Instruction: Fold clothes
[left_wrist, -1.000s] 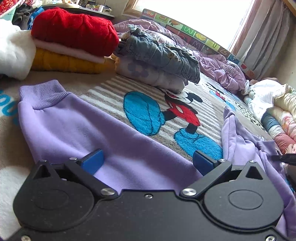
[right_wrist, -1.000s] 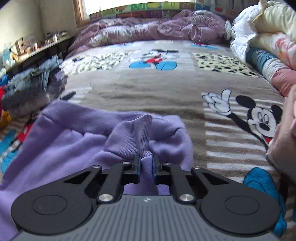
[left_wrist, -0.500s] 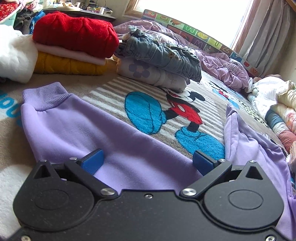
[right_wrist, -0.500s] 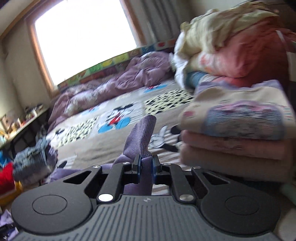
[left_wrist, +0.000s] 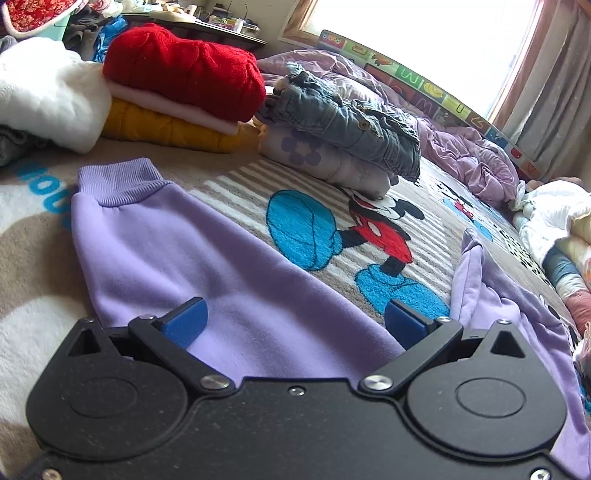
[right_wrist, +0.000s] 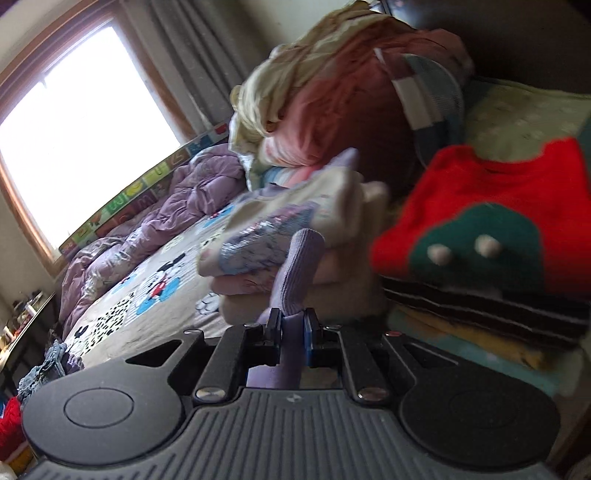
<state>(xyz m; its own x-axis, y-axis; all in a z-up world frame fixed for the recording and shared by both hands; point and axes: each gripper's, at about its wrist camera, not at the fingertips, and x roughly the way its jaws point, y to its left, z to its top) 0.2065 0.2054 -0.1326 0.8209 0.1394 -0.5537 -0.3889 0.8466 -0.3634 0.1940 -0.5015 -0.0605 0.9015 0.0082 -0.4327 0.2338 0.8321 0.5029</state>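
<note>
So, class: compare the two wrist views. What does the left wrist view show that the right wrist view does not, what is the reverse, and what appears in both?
Left wrist view only: the open left hand-held gripper over the lilac garment's sleeve lying flat on the blanket, and its ribbed cuff.

Right wrist view only: the right hand-held gripper shut on a ribbed lilac fold, and a red and green knit on a nearby stack.

Both: the cartoon-mouse blanket, the crumpled purple duvet and the window.

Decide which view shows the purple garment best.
Left wrist view: the purple garment lies spread on the bed, cuff and sleeve clear. Right wrist view shows only a ribbed bit pinched in the right gripper.
</note>
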